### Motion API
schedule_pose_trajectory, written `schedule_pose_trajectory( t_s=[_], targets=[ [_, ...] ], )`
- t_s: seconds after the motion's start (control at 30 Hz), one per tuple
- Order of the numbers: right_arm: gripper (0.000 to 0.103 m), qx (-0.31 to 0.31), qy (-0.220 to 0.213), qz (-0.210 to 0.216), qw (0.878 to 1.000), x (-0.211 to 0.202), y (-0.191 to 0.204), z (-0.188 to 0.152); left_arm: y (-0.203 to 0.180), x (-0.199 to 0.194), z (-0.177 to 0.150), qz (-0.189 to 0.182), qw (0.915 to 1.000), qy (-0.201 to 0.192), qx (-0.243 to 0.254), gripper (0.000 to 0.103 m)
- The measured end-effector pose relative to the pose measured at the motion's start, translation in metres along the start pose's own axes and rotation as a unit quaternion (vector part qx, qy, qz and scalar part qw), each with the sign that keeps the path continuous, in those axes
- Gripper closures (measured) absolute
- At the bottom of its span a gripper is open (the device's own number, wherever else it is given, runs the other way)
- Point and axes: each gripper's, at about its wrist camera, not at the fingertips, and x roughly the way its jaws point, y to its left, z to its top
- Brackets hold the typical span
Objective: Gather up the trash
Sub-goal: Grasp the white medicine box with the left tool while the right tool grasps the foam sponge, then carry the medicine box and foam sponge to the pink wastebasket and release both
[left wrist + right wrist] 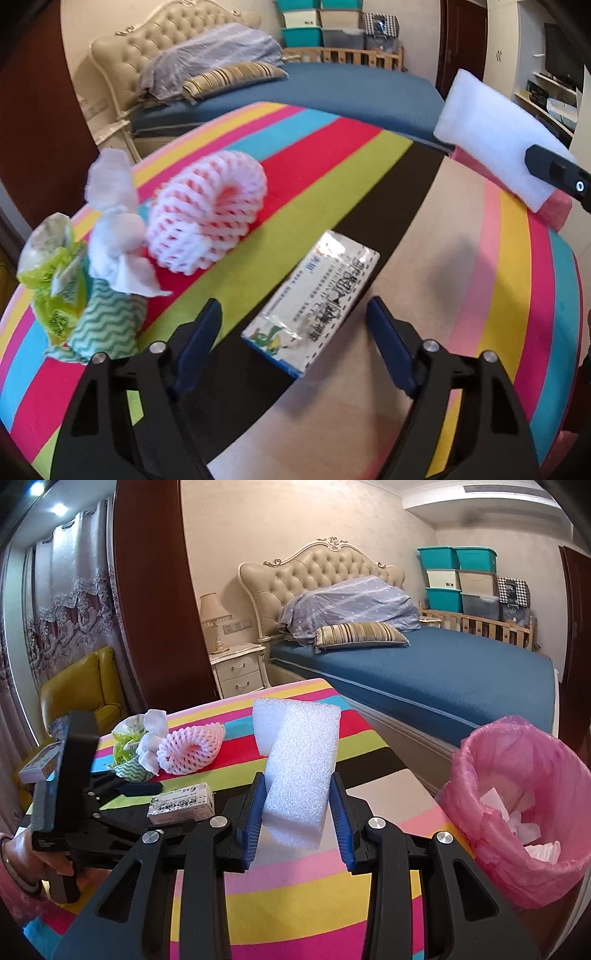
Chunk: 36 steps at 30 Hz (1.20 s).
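My left gripper (295,314) is open, its fingers on either side of a small white-and-blue printed box (314,306) lying on the striped table (332,177). My right gripper (297,805) is shut on a folded white foam sheet (299,768), held above the table; the foam also shows at the right of the left wrist view (491,136). A pink-and-white foam fruit net (207,214), crumpled white tissue (118,229), a green wrapper (55,277) and a green wavy cloth (107,325) lie at the left. The box (183,805) sits by the left gripper (140,788) in the right wrist view.
A bin with a pink liner (524,812) holding white scraps stands at the table's right edge. A bed with a blue cover (443,679) lies behind the table, with a nightstand (240,672) and a yellow chair (81,690) to the left.
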Motion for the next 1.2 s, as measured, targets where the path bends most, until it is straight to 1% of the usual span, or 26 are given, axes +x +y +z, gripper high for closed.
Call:
schedule_pose_trajectory(
  t_s=[0.07, 0.13, 0.17, 0.23, 0.43, 0.57, 0.7, 0.83, 0.97, 1.2],
  targets=[
    [0.069, -0.002, 0.001, 0.0, 1.0, -0.002, 0.001, -0.002, -0.002, -0.003, -0.001, -0.02, 0.9998, -0.002, 0.0, 0.053],
    [0.069, -0.002, 0.003, 0.003, 1.0, -0.005, 0.003, -0.004, -0.005, -0.006, -0.004, -0.012, 0.9999, -0.007, 0.006, 0.057],
    [0.069, -0.002, 0.003, 0.003, 1.0, -0.007, 0.003, -0.006, -0.01, -0.012, -0.007, -0.006, 0.9997, -0.017, 0.013, 0.059],
    [0.069, -0.006, 0.004, 0.004, 1.0, -0.013, 0.004, -0.009, -0.015, -0.022, -0.012, -0.003, 0.9994, -0.032, 0.014, 0.061],
    [0.069, -0.013, 0.01, 0.01, 1.0, -0.028, 0.012, -0.02, -0.023, -0.06, -0.034, 0.022, 0.9966, -0.075, -0.024, 0.061],
    [0.069, -0.019, 0.011, 0.015, 1.0, -0.037, 0.02, -0.027, -0.029, -0.089, -0.05, 0.053, 0.9905, -0.115, -0.054, 0.061],
    [0.069, -0.03, 0.009, 0.019, 0.999, -0.046, 0.031, -0.031, -0.034, -0.114, -0.057, 0.051, 0.9837, -0.153, -0.079, 0.061],
    [0.069, -0.038, 0.002, 0.016, 0.999, -0.056, 0.036, -0.032, -0.043, -0.131, -0.058, 0.048, 0.978, -0.185, -0.084, 0.061],
    [0.069, -0.039, -0.006, 0.011, 0.999, -0.063, 0.035, -0.03, -0.049, -0.136, -0.053, 0.038, 0.9757, -0.197, -0.088, 0.061],
    [0.069, -0.025, -0.014, 0.002, 1.0, -0.072, 0.023, -0.032, -0.062, -0.135, -0.045, 0.024, 0.9776, -0.195, -0.076, 0.061]
  ],
)
